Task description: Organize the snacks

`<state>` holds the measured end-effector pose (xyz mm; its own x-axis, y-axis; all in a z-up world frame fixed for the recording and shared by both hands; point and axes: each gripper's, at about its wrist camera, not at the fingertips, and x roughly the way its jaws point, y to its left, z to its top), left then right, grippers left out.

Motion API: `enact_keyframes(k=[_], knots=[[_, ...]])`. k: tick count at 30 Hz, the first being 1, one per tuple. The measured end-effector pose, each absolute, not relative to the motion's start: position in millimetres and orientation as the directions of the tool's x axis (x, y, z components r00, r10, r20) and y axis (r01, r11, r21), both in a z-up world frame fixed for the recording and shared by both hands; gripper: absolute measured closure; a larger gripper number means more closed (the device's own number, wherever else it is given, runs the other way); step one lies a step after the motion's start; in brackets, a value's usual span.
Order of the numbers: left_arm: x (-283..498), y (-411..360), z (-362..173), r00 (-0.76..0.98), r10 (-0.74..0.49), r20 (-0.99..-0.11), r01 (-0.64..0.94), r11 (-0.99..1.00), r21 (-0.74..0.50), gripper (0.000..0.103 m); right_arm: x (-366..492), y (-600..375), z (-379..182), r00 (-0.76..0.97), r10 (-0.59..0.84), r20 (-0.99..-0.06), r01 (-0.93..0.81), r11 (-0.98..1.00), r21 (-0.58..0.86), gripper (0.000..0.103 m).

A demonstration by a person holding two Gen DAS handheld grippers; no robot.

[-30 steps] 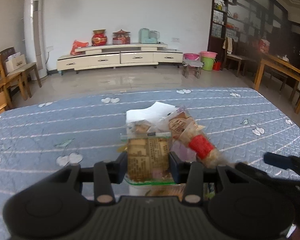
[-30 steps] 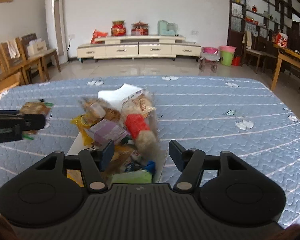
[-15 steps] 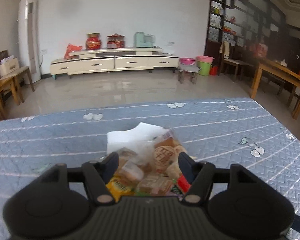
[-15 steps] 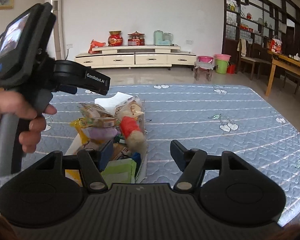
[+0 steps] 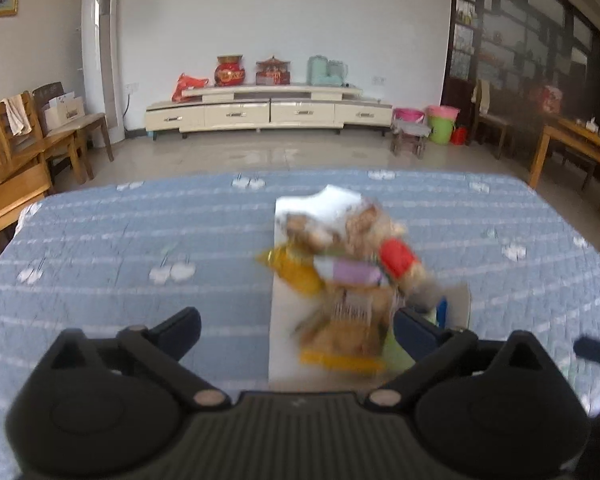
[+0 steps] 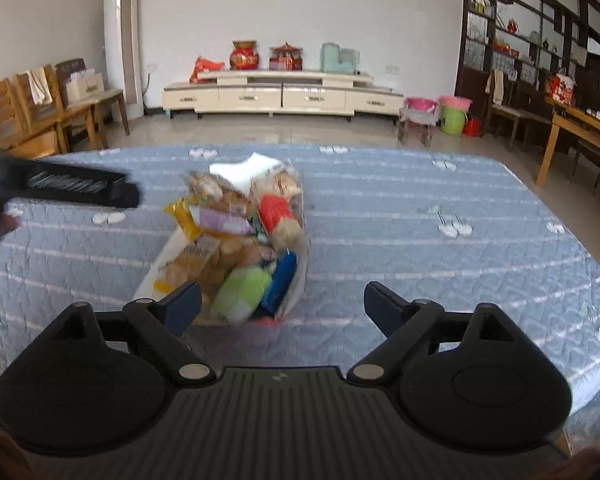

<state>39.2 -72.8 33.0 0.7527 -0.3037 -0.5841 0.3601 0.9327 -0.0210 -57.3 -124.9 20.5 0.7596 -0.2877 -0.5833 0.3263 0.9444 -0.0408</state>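
A white box (image 6: 161, 258) on the blue quilted cover holds a pile of snack packets: a red-labelled one (image 6: 276, 210), a purple one (image 6: 224, 220), a yellow one (image 6: 182, 216), a green one (image 6: 244, 288) and a blue one (image 6: 280, 284). My left gripper (image 5: 298, 324) hangs just before the box (image 5: 284, 320), its jaws opening wide, and nothing is gripped between them. The blurred pile (image 5: 352, 272) lies beyond its right finger. My right gripper (image 6: 284, 306) stands at the box's near right corner, its jaws also opening and holding nothing. The left gripper (image 6: 76, 188) shows at the left of the right wrist view.
The blue quilted cover (image 5: 120, 248) spreads wide on both sides of the box. Wooden chairs (image 5: 28, 152) stand beyond its left edge, and a wooden table (image 5: 580, 148) beyond its right. A low cream cabinet (image 5: 268, 108) lines the far wall.
My left gripper let go of the brown packet over the box, opened wide and drew back to the left. My right gripper opened wider and shifted slightly.
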Motion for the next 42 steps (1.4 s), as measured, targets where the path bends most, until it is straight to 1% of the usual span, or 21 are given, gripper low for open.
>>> enact_keyframes(k=[5,10,42], knots=[[17,-68,22,0.738,-0.291,-0.609,0.354,0.935,-0.017,0.001,-62,-122,13,0.738,-0.28,-0.614,0.326,0.945,-0.039,0.0],[5,-68,21,0.739,-0.295,-0.606,0.365,0.931,-0.008,0.001,-65,-114,12,0.73,-0.286,-0.62,0.318,0.946,-0.062,0.0],[6,-59,16,0.749,-0.258,-0.611,0.333,0.943,0.01,0.001,-76,-111,16,0.718,-0.299,-0.628,0.315,0.945,-0.089,0.0]])
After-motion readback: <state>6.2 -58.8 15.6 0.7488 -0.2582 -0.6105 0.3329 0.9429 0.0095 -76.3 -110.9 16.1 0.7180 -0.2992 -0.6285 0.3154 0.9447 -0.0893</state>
